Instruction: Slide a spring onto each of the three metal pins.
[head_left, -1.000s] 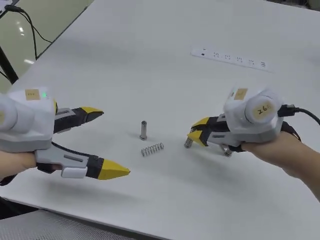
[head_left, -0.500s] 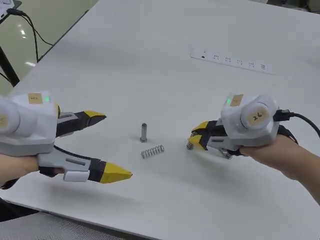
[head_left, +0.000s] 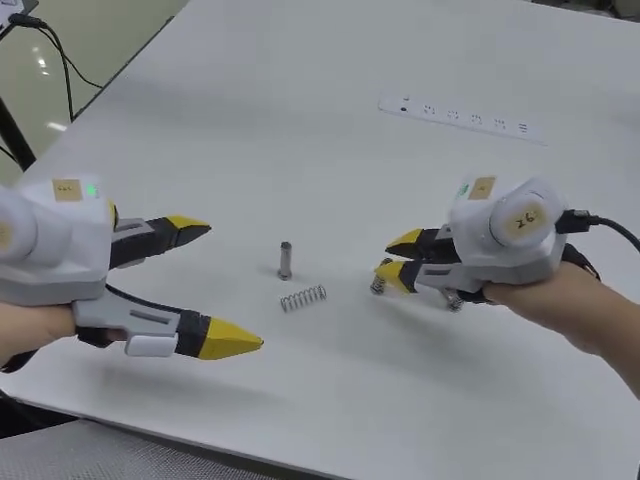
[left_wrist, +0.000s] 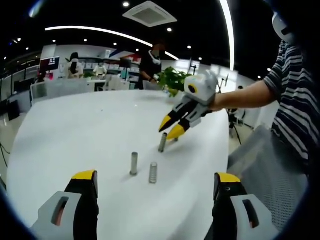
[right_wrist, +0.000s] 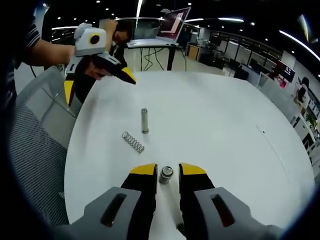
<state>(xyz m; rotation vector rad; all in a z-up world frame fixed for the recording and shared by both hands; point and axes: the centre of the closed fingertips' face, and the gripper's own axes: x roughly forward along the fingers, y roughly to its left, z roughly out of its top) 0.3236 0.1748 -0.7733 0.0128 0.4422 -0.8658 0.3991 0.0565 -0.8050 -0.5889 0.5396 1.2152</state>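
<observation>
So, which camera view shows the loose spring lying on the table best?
The right gripper view: the spring lies side on there, coils plain, beside the upright pin. In the head view the spring is side on too, but fainter. In the left gripper view the spring is nearly end on, foreshortened.

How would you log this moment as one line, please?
left gripper open, holding nothing | right gripper open, jaws flanking pin wearing spring | bare pin upright | loose spring lying beside it

Left gripper (head_left: 225, 285) and right gripper (head_left: 393, 258) have yellow-tipped fingers (head_left: 225, 338); table (head_left: 300, 120) is white.
</observation>
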